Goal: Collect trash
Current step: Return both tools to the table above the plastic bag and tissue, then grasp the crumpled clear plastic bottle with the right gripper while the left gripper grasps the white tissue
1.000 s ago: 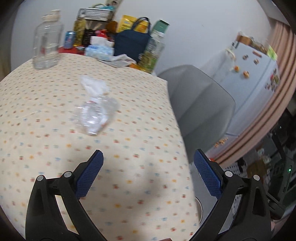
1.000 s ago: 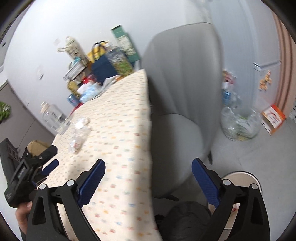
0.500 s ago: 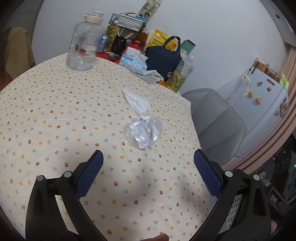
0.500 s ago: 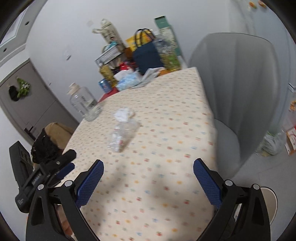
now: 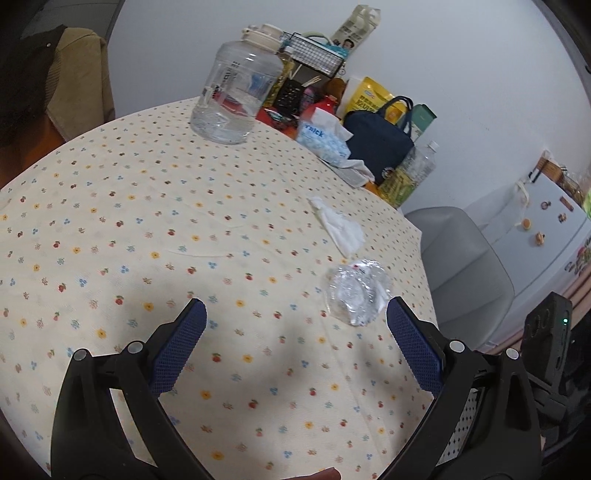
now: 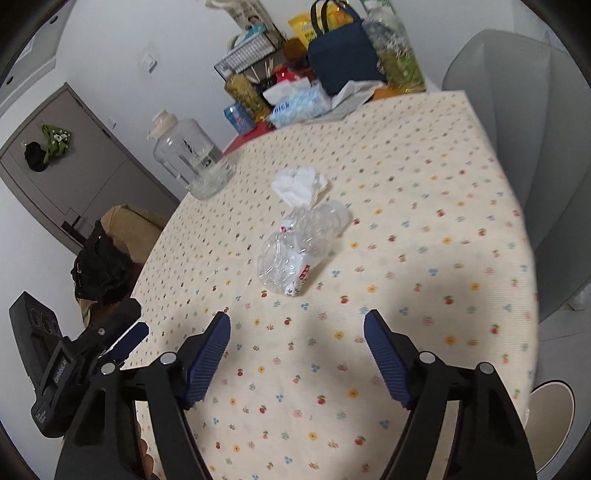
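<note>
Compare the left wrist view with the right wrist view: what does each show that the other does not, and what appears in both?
Only the left wrist view shows the white fridge with magnets. Only the right wrist view shows the grey door with items hanging on it, and the left tongs at its lower left edge. Both show the crushed clear bottle, the crumpled tissue, the big clear jug, the navy bag and the grey chair.

The counter [image 5: 110, 221] ran off the left wrist picture's lower edge. Behind the navy bag [image 6: 343, 55], the yellow packet [image 6: 301, 24] was mostly hidden, its print unreadable.
</note>
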Demonstrator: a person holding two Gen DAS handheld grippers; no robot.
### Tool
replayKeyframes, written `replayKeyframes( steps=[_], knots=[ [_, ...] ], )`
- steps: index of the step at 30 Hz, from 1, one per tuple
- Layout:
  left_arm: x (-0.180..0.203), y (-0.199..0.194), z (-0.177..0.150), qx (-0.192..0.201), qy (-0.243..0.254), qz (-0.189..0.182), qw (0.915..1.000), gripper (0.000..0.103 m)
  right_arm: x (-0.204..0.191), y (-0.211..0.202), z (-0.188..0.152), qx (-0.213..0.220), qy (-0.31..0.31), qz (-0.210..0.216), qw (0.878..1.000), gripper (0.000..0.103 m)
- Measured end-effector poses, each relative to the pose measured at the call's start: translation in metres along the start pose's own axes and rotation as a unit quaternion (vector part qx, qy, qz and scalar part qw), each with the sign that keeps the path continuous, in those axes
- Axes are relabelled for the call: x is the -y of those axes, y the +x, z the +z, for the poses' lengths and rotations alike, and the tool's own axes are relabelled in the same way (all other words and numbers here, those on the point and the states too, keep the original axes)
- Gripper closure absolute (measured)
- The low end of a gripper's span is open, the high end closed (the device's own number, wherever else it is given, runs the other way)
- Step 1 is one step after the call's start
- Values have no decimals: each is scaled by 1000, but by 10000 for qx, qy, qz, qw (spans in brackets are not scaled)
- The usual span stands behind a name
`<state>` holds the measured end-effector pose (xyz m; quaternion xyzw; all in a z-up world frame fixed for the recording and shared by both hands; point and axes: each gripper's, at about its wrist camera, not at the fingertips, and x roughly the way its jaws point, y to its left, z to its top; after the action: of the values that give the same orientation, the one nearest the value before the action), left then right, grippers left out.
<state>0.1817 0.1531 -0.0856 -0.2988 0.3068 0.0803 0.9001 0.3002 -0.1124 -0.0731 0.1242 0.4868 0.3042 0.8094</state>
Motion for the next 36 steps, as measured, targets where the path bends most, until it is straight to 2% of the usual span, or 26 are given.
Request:
replayKeyframes(
  steps=[13,18,21,22,23,24,26,30,36],
  knots=[
    [-31,21,21,-128,-234,290,9992,6,7,67,25,-571,233,-56,9981,31],
    [-29,30,29,-226,-193,365,9989,6,12,77,37,-536,407,30,9977,32],
    [-22,36,35,-322,-91,381,9987,6,17,81,43,-528,557,94,9970,39],
    [-17,39,38,-354,-20,384,9986,6,19,82,44,-522,596,110,9968,45],
    [-14,41,40,-371,30,389,9985,6,22,83,45,-525,638,97,9965,57],
    [-10,42,43,-388,69,394,9984,6,24,84,46,-539,687,123,9961,64],
    [-3,47,49,-456,141,382,9981,6,33,87,48,-654,967,479,9920,71],
    [13,49,60,-650,542,351,9958,6,40,74,50,-444,996,463,9930,73],
    [27,48,79,-646,728,467,9942,6,57,49,46,-165,1229,649,9902,73]
  ],
)
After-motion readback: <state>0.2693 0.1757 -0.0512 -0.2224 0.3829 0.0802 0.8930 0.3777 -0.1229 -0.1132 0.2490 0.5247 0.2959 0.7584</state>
